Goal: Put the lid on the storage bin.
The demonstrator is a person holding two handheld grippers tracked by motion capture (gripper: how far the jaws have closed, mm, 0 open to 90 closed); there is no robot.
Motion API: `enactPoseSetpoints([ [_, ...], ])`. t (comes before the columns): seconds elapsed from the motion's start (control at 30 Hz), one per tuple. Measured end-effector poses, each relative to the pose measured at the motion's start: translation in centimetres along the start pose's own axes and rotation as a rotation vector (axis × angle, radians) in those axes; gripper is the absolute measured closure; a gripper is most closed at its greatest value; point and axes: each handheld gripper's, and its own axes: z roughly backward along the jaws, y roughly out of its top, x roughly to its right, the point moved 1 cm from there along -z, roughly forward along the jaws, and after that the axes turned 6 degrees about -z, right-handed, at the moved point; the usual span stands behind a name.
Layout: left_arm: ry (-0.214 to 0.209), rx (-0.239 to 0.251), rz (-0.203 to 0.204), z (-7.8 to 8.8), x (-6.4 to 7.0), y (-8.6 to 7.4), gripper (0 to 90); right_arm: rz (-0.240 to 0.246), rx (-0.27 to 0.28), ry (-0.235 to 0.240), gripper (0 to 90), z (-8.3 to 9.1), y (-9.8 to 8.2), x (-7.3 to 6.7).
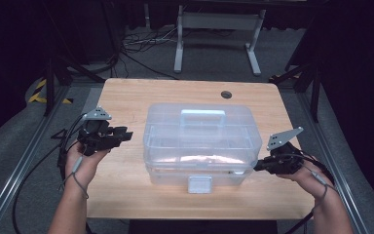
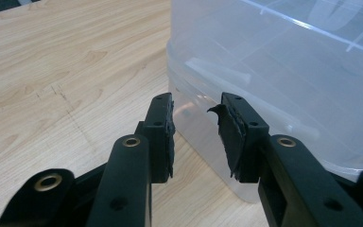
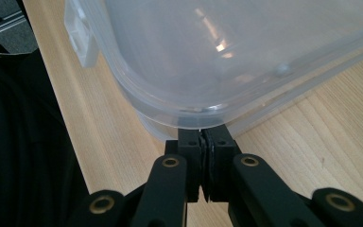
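Observation:
A clear plastic storage box (image 1: 202, 141) with a closed lid, a top handle (image 1: 203, 116) and a front latch (image 1: 199, 184) stands in the middle of the wooden table (image 1: 126, 97). My left gripper (image 1: 126, 134) hovers just left of the box, pointing at its side wall. In the left gripper view the left gripper (image 2: 196, 127) is open with nothing between its pads, and the box (image 2: 288, 71) lies close behind. My right gripper (image 1: 257, 166) is at the box's front right corner. In the right gripper view the right gripper (image 3: 202, 135) is shut, tips right at the box's (image 3: 217, 47) lower rim.
A round cable hole (image 1: 226, 94) sits near the table's far edge. Beyond the table a white metal frame (image 1: 219, 22) and loose cables lie on the grey floor. Bare wood shows on both sides of the box. The latch (image 3: 82, 35) faces the near table edge.

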Motion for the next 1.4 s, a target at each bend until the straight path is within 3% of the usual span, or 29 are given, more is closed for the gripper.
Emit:
enactPoseSetpoints([
  [0.43, 0.002, -0.003, -0.005, -0.1, 0.0, 0.0, 65.7, 0.001, -0.009, 0.006, 87.2, 0.0, -0.1, 0.2],
  [0.8, 0.000, -0.002, -0.002, -0.1, 0.0, 0.0, 65.7, 0.022, -0.082, -0.009, 86.7, 0.0, -0.8, 0.3],
  [0.97, 0.000, -0.005, -0.004, -0.1, 0.0, 0.0, 65.6, 0.007, -0.087, 0.002, 85.7, -0.2, -0.9, 0.4],
  [1.2, 0.000, -0.003, -0.003, -0.1, -0.1, 0.0, 64.1, 0.014, -0.075, 0.000, 84.6, 0.1, -0.9, 0.5],
  [1.4, 0.009, 0.005, 0.005, -0.2, 0.0, -0.3, 54.6, 0.007, -0.007, -0.002, 83.4, 1.7, -0.9, 0.6],
])
